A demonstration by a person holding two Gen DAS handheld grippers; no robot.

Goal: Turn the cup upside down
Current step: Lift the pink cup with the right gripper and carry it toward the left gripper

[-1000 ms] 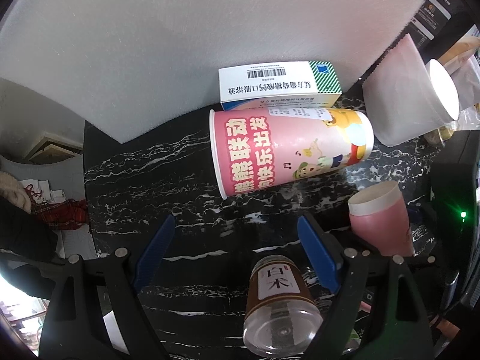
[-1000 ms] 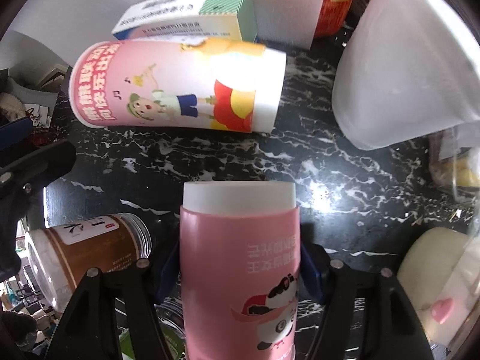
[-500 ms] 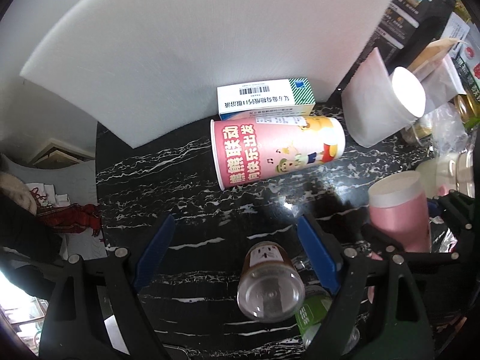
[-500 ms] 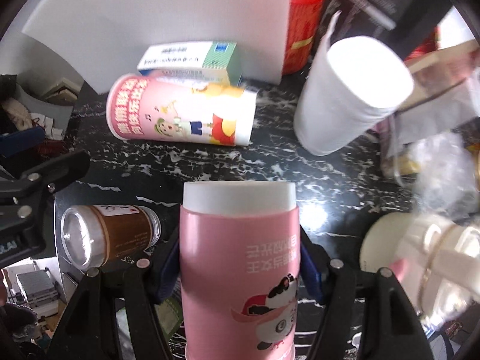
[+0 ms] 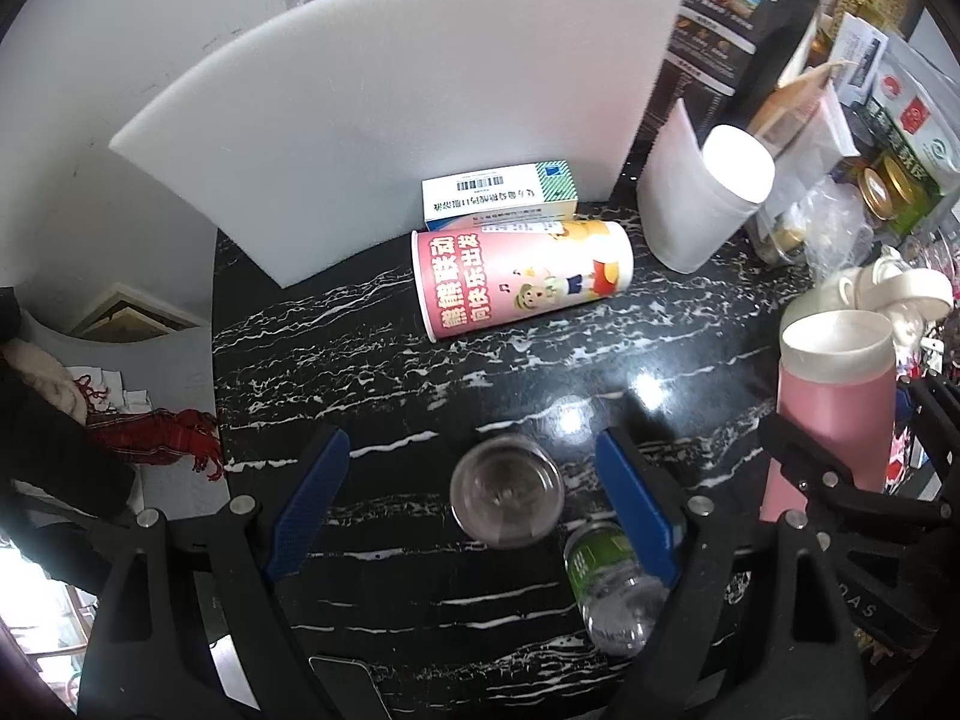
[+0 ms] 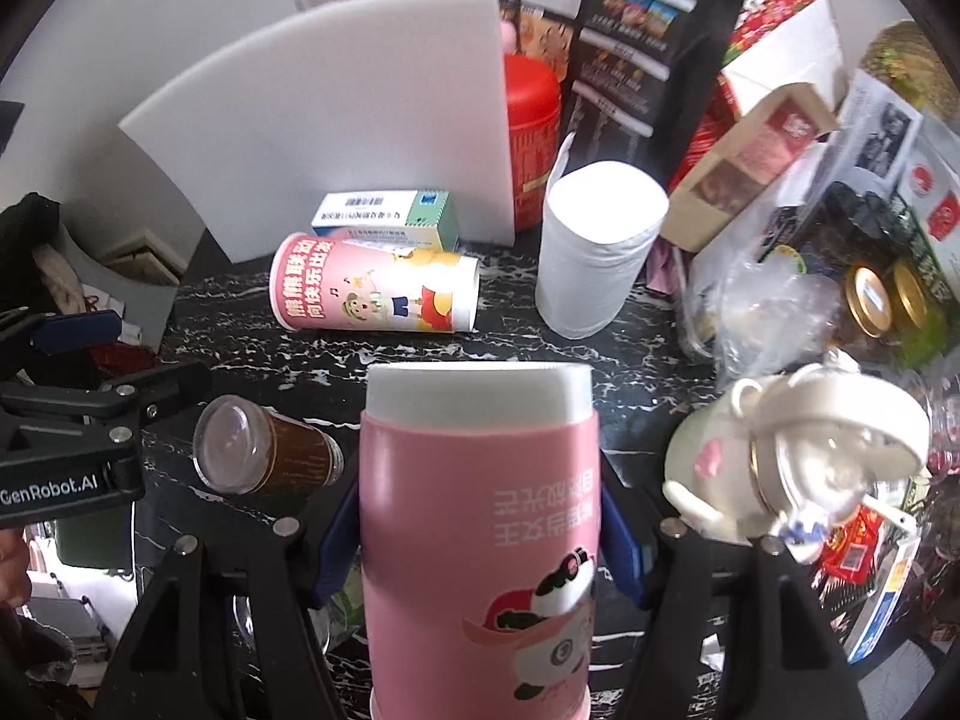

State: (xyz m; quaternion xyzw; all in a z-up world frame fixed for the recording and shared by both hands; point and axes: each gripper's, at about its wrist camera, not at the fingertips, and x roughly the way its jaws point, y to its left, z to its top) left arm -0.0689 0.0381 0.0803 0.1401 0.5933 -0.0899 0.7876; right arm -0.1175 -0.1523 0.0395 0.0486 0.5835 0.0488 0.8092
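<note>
Your right gripper (image 6: 480, 531) is clamped on the pink cup (image 6: 477, 516), its blue pads pressing both sides. The cup is held above the black marble table (image 6: 636, 360) with its white end pointing away from you and its panda print and lettering reading inverted. In the left wrist view the same cup (image 5: 831, 402) shows at the far right, gripped between the right gripper's black arms.

Your left gripper (image 5: 474, 504) hangs over the table with its blue fingers spread wide and nothing between them. Below the gap sits a clear-topped brown bottle (image 5: 507, 489), seen end-on, and just beside it a green-labelled bottle (image 5: 606, 582) lies on its side.

Farther back, a large pink paper cup (image 5: 519, 282) lies on its side, touching a white medicine box (image 5: 498, 198) behind it. A white foam board (image 5: 390, 108) stands behind both. To the right of them is a white paper roll (image 6: 600, 246), and a white teapot (image 6: 798, 462) sits near the right edge.
</note>
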